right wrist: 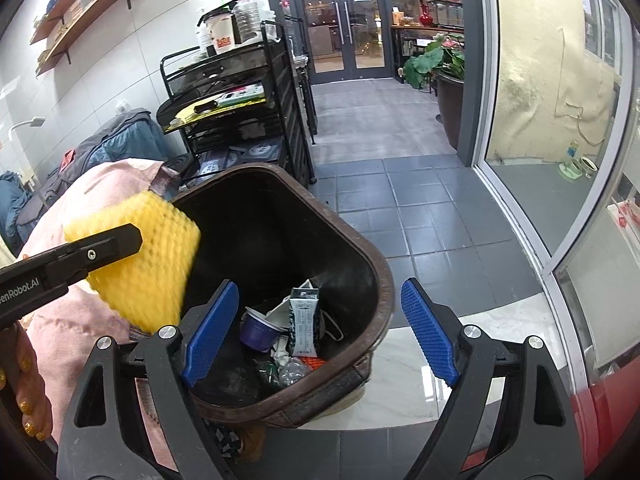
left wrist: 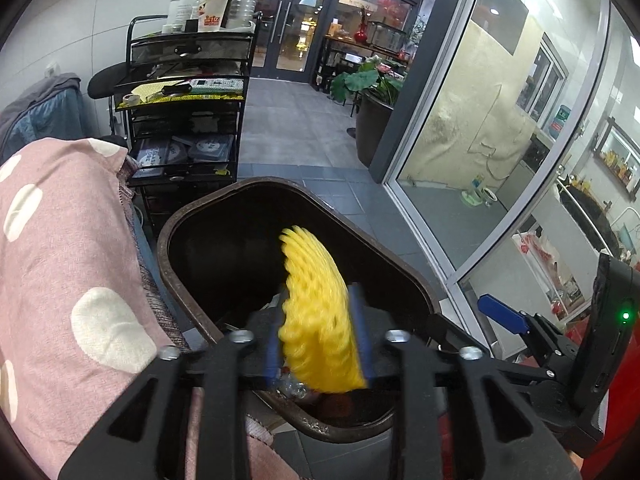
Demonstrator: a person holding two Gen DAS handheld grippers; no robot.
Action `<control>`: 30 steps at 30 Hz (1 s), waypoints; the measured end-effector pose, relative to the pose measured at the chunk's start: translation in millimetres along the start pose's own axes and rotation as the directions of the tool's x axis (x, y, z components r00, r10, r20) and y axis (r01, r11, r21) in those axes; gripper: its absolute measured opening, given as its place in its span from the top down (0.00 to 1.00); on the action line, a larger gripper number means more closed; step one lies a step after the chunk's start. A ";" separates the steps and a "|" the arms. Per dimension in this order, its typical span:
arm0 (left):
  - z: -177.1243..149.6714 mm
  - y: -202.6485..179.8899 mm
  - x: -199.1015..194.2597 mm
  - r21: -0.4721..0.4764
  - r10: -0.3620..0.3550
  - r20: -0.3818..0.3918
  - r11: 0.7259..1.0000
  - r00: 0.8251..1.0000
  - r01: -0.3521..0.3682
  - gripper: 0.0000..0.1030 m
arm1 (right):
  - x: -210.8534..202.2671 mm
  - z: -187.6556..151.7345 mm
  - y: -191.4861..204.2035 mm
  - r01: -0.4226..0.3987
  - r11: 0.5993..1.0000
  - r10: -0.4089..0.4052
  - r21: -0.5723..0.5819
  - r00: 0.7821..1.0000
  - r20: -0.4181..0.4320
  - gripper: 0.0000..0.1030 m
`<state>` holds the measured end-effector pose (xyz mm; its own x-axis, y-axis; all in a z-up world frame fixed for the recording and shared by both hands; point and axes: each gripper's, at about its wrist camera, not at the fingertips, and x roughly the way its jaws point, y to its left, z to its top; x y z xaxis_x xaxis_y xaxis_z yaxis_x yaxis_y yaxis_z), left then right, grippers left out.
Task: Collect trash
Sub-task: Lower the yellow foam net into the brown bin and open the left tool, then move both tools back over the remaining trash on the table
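The left gripper [left wrist: 320, 344] is closed on a yellow foam net [left wrist: 316, 312], the ribbed soft kind that wraps fruit. Its blue pads press the lower part of the net from both sides, and the soft material is squeezed flat there. The net is a little blurred, so it is probably moving. It is held above the near edge of the brown bin [left wrist: 188, 216], most likely so that it falls inside when the jaws part. In the right wrist view the same net [right wrist: 140, 256] hangs at the left of the bin [right wrist: 384, 276], over its left rim and partly over the pink cloth with white dots [left wrist: 68, 248] beside it, so a release now could miss the opening.

The long axis of the net runs away from the left gripper, forward and upward, and the free end points to the far wall of the bin.

The right gripper [right wrist: 320, 328] is open with nothing between its blue pads, and it waits over the near side of the bin. Below it, the bottom holds a small carton [right wrist: 305, 320], a purple cup [right wrist: 258, 330] and some clear plastic. Farther away stand a black cart [right wrist: 240, 120] at the left and a potted plant [right wrist: 444, 64] at the right, near the glass doors.
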<state>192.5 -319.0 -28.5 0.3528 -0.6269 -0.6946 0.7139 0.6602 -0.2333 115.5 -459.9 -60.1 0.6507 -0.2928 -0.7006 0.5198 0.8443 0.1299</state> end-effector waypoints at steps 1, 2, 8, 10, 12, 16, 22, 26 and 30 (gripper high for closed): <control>0.0 0.5 -0.1 -0.004 -0.002 0.007 1.000 1.000 0.002 0.42 | 0.2 -0.1 -1.9 0.007 1.000 -0.007 0.003 1.000 -0.002 0.19; -0.1 0.8 -0.6 -0.005 -0.007 0.015 1.000 1.000 0.007 0.32 | 0.3 0.1 -3.8 0.011 1.000 -0.011 0.006 1.000 -0.003 0.19; -1.7 0.7 -3.2 0.006 0.003 0.039 1.000 0.999 -0.004 0.12 | 0.1 1.1 -10.9 0.032 0.999 -0.032 0.021 0.999 -0.004 0.17; -2.0 2.1 -6.5 0.002 -0.005 0.051 1.000 0.999 0.005 0.09 | 1.0 1.7 -11.2 0.033 0.999 -0.033 0.024 0.999 -0.007 0.17; -1.9 3.6 -9.8 -0.003 -0.010 0.060 1.000 0.998 0.010 0.06 | 2.9 2.9 -10.1 0.032 0.999 -0.032 0.024 0.999 -0.010 0.16; -3.9 5.8 -19.3 -0.007 -0.028 0.081 1.000 0.996 0.029 0.06 | 3.1 3.4 -9.3 0.035 0.999 -0.034 0.023 0.999 -0.015 0.16; -10.4 3.6 -42.4 0.032 -0.024 0.134 0.999 0.991 0.020 0.06 | 2.8 4.1 -5.8 0.036 0.999 -0.035 0.018 0.999 -0.013 0.16; -14.4 8.2 -59.3 0.038 -0.022 0.154 0.999 0.988 0.017 0.06 | 2.1 5.1 0.7 0.026 1.000 -0.026 0.016 1.000 -0.012 0.15; -17.8 19.0 -78.7 0.021 0.004 0.176 1.000 0.984 -0.008 0.06 | -0.4 6.4 13.3 0.000 1.000 0.000 0.004 1.000 -0.009 0.13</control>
<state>167.5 -249.8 9.6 0.4568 -0.6873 -0.5648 0.7235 0.6564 -0.2136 125.7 -451.4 -53.6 0.6458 -0.2891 -0.7066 0.5221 0.8425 0.1324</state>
